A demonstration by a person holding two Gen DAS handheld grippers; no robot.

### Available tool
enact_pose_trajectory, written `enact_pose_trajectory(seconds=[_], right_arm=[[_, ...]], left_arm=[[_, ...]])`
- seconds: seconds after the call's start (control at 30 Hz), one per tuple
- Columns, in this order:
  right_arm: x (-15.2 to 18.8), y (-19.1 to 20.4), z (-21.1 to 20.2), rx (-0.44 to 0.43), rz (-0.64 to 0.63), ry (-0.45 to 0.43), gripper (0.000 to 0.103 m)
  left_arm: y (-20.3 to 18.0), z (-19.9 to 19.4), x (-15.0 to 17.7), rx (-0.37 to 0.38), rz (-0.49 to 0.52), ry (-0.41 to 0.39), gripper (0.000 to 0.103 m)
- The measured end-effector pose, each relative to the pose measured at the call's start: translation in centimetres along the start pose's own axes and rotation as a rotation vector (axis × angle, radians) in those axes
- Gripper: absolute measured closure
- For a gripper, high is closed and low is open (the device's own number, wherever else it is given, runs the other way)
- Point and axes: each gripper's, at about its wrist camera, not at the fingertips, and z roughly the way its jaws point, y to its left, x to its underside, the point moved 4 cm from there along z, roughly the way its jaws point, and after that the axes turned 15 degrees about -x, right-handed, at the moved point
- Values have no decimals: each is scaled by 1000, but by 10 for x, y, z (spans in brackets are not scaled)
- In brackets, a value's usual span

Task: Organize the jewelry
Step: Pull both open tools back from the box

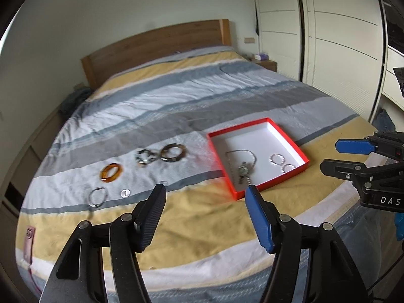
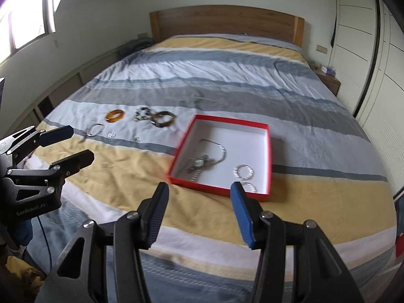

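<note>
A red box with a white inside (image 1: 285, 136) (image 2: 262, 146) lies on the striped bed. It holds a wristwatch (image 1: 243, 170) (image 2: 199, 162), a thin necklace (image 1: 240, 152) (image 2: 217, 145) and two silver bracelets (image 1: 277, 159) (image 2: 244, 171). Left of the box on the cover lie an amber bangle (image 1: 111, 173) (image 2: 115, 115), a beaded bracelet (image 1: 144, 157) (image 2: 142, 114), a brown bangle (image 1: 173, 152) (image 2: 162, 120), a silver bangle (image 1: 97, 196) (image 2: 95, 129) and small clear rings (image 1: 125, 193) (image 2: 111, 134). My left gripper (image 1: 205, 194) (image 2: 73, 144) is open and empty above the bed's near part. My right gripper (image 2: 199, 192) (image 1: 330, 155) is open and empty before the box.
The bed (image 1: 176, 96) has a wooden headboard (image 2: 222, 22). White wardrobe doors (image 1: 328, 25) stand to the right, with a small nightstand (image 1: 265, 63) beside the bed. A window (image 2: 22, 20) is at the left. A pink strap (image 1: 29, 240) lies at the bed's near left edge.
</note>
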Motion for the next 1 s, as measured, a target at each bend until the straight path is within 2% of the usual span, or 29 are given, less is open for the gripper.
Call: enact_pose_trajectory(seconds=[0.17, 0.53, 0.83, 1.0], right_arm=[[1, 36, -5, -36, -36, -9, 54], [3, 89, -23, -75, -81, -46, 54], [3, 123, -35, -88, -129, -63, 54], [2, 132, -37, -104, -140, -72, 54]], left_arm=[[27, -29, 11, -48, -39, -27, 32], [66, -71, 31, -96, -99, -75, 31], [89, -89, 44, -128, -142, -100, 30], [115, -88, 59, -168, -197, -72, 30]])
